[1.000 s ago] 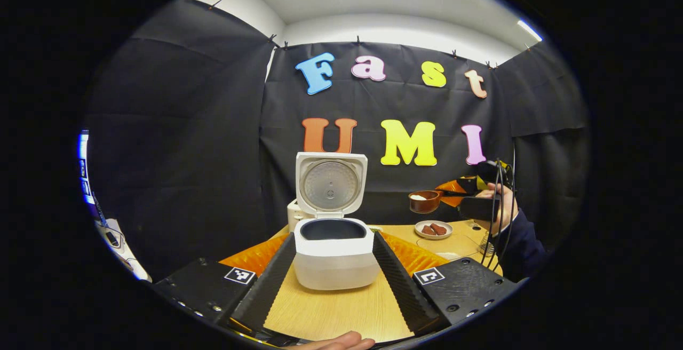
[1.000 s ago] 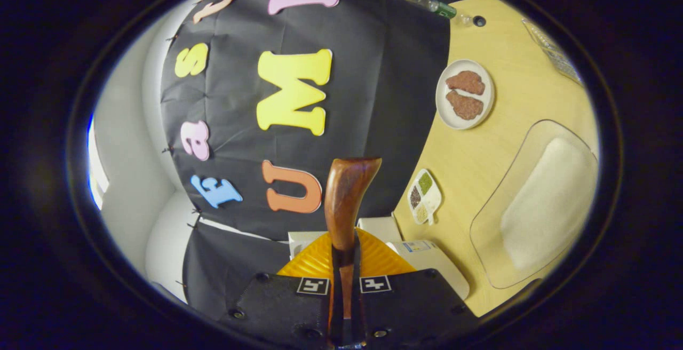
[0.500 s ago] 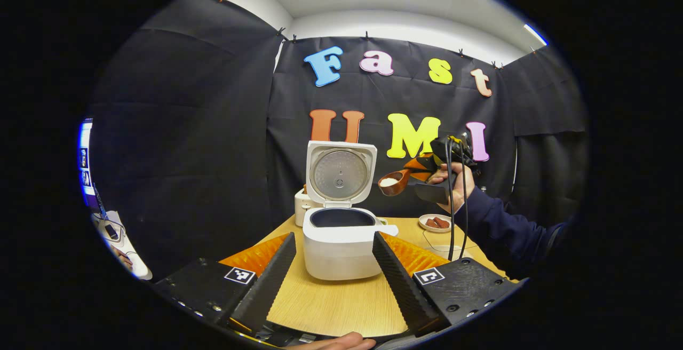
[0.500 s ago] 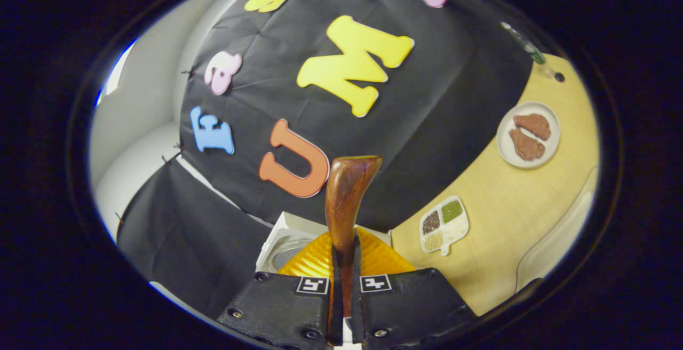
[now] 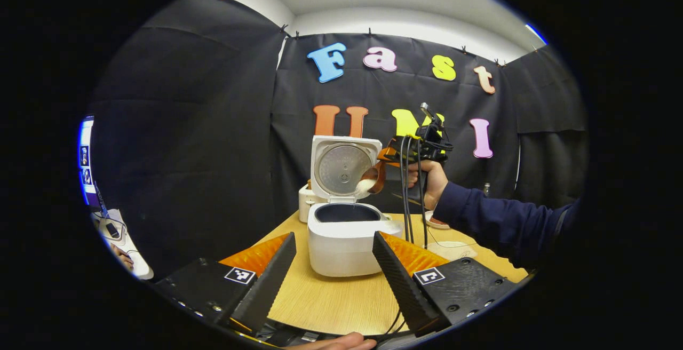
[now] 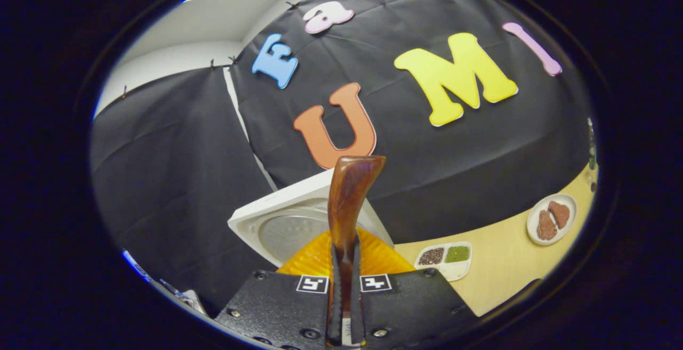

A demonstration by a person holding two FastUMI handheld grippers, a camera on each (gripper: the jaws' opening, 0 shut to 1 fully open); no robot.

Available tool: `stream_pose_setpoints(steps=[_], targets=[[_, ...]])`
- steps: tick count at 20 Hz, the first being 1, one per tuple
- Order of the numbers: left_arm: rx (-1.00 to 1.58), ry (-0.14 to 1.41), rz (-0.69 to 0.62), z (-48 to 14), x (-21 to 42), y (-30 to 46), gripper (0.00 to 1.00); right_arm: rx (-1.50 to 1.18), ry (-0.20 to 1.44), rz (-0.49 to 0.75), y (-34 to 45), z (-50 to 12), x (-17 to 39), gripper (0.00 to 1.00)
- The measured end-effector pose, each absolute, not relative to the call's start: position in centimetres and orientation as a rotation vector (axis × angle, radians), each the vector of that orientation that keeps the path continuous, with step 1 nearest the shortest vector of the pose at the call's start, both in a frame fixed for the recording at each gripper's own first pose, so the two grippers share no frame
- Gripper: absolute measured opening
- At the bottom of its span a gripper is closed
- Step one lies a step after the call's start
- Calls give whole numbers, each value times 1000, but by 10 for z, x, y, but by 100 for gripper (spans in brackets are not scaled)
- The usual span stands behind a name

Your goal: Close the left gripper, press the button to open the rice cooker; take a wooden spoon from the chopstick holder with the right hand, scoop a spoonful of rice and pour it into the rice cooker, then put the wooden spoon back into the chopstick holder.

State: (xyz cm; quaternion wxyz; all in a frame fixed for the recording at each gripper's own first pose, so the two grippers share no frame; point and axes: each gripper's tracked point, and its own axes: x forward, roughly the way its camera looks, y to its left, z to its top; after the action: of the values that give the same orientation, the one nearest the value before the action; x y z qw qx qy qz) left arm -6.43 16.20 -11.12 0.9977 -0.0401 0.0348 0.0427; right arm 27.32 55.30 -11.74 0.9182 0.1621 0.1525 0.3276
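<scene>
A: Item one, rice cooker [image 5: 344, 232]: we log the lid up, pot exposed, on the table [image 5: 331, 302]. Opening done.

B: Item two, wooden spoon [image 5: 372, 179]: tipped above the pot, rice spilling. We judge pouring underway; the return to the holder remains.

A: Right gripper [image 6: 344, 307]: clamped on the spoon's handle, raised, rolled over.

B: Left gripper [image 5: 333, 264]: fingers spread, empty, level before the cooker.
</scene>
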Motion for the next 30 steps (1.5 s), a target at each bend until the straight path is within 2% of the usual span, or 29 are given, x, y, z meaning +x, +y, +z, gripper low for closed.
stream_pose_setpoints(steps=[4, 5, 11, 17, 24, 30], targets=[[-66, 69, 96, -113, -65, 166, 92, 115, 219, 705, 567, -128, 266, 5], [-67, 73, 95, -115, -65, 167, 92, 64, 186, 722, 571, -128, 261, 8], [-79, 89, 104, -119, -63, 172, 92, -164, 38, 822, 591, -123, 221, 8], [-89, 101, 112, -122, -67, 171, 92, -280, -76, 836, 592, -114, 201, 10], [-42, 84, 148, -113, -75, 168, 92, -299, -108, 836, 556, -95, 185, 11], [-35, 73, 175, -104, -73, 153, 92, -183, -2, 848, 484, -90, 178, 11]])
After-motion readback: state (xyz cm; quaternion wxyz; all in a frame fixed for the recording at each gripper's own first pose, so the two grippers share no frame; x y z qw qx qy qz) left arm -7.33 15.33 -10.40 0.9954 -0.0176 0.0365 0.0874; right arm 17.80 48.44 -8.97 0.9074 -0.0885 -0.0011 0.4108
